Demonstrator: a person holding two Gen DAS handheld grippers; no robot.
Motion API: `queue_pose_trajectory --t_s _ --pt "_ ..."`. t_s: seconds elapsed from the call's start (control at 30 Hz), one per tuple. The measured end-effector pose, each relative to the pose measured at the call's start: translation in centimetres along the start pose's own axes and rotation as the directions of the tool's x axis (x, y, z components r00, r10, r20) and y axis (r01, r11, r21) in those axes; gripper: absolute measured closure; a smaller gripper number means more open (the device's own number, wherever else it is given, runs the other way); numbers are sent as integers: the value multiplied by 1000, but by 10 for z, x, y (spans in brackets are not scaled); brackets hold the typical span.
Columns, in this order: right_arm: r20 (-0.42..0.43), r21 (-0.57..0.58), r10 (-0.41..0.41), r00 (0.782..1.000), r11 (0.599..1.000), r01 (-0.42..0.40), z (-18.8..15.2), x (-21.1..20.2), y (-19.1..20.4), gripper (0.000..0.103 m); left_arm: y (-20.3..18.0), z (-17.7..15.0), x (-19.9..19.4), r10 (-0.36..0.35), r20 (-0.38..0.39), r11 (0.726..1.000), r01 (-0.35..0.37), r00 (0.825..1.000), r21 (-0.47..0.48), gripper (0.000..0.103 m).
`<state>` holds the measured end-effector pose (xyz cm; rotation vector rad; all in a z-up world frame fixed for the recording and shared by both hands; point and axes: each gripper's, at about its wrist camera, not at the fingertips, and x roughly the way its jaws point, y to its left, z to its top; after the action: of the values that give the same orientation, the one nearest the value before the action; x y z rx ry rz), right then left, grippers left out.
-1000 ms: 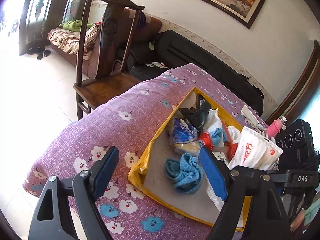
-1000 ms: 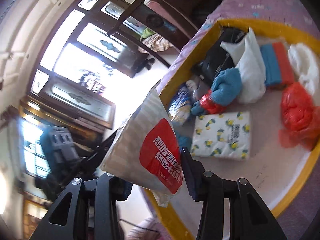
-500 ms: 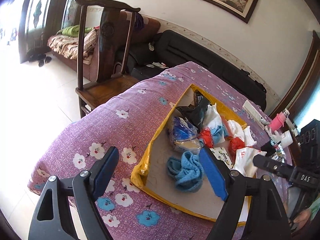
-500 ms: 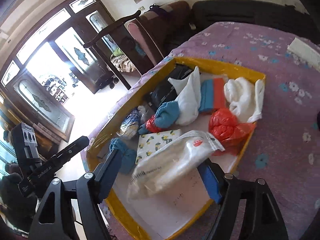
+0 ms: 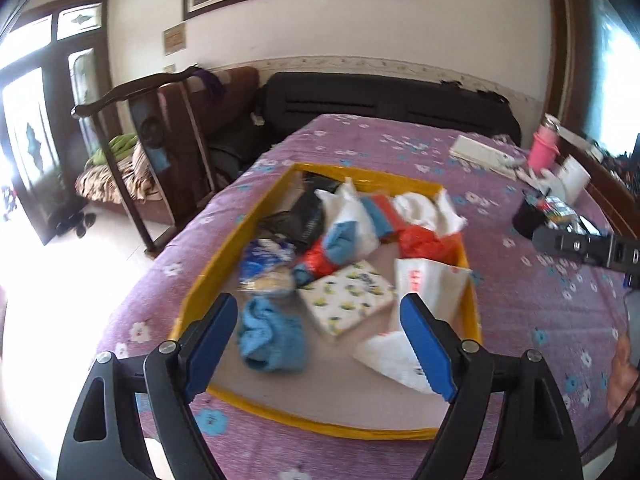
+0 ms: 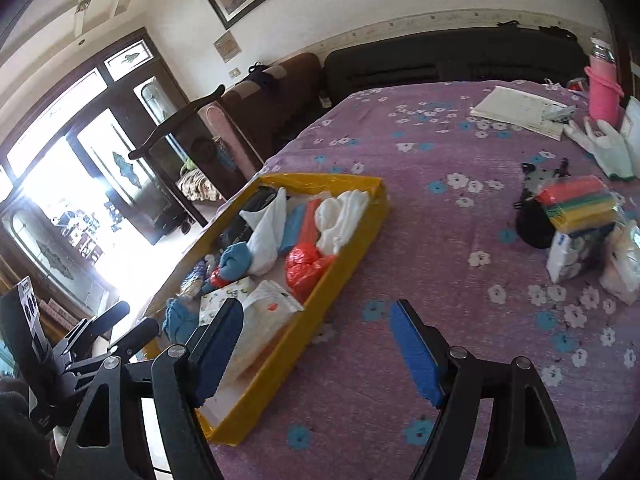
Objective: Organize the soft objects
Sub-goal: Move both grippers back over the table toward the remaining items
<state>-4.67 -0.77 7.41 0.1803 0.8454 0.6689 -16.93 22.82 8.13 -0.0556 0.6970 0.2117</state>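
Now our right gripper (image 6: 316, 344) has let go of the white crinkly bag (image 5: 424, 292); a second ago it pinched that bag, and half a second ago the bag hung between its blue fingers. We see the bag lying inside the yellow tray (image 5: 208, 276), near the right wall.

Our left gripper (image 5: 320, 340) hangs over the near end of the tray, jaws wide apart and holding nothing. Going left to right in the tray, we see a fuzzy blue cloth (image 5: 272, 336), a flat white pack with little lemons (image 5: 348, 300), then the white bag. Farther back lie a shiny black bag (image 5: 304, 216), a red crinkly bag (image 5: 420, 240) and a soft white cloth (image 5: 424, 208).

Our right gripper floats over the purple flowered cover (image 6: 420, 240), just right of the tray, jaws wide apart and empty. Far to the right sits a stack of bright sponges (image 6: 576, 204) and a pink bottle (image 6: 602, 88).
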Motion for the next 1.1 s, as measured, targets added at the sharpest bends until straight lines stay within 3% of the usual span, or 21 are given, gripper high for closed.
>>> queue_pose_trajectory --t_s 0.43,0.67,0.77,0.93,1.03,1.1 --pt "87 138 -101 991 987 88 -16 -70 -90 21 -108 0 5 -50 -50 974 59 998 219 19" --pt "107 196 -118 987 976 96 -21 -84 -124 21 -141 1 16 -78 -87 960 98 993 263 19" --pt "111 218 -134 985 970 107 -23 -89 -137 21 -155 2 28 -107 -127 956 137 986 260 19" --pt "129 270 -169 977 954 130 -25 -100 -161 21 -185 5 54 -191 -206 942 238 960 236 19" --pt "138 302 -193 971 942 144 -24 -107 -176 21 -202 7 78 -191 -243 940 249 951 232 19" --pt "140 315 -208 968 936 156 -23 -111 -183 21 -206 7 100 -200 -289 945 262 936 194 19"
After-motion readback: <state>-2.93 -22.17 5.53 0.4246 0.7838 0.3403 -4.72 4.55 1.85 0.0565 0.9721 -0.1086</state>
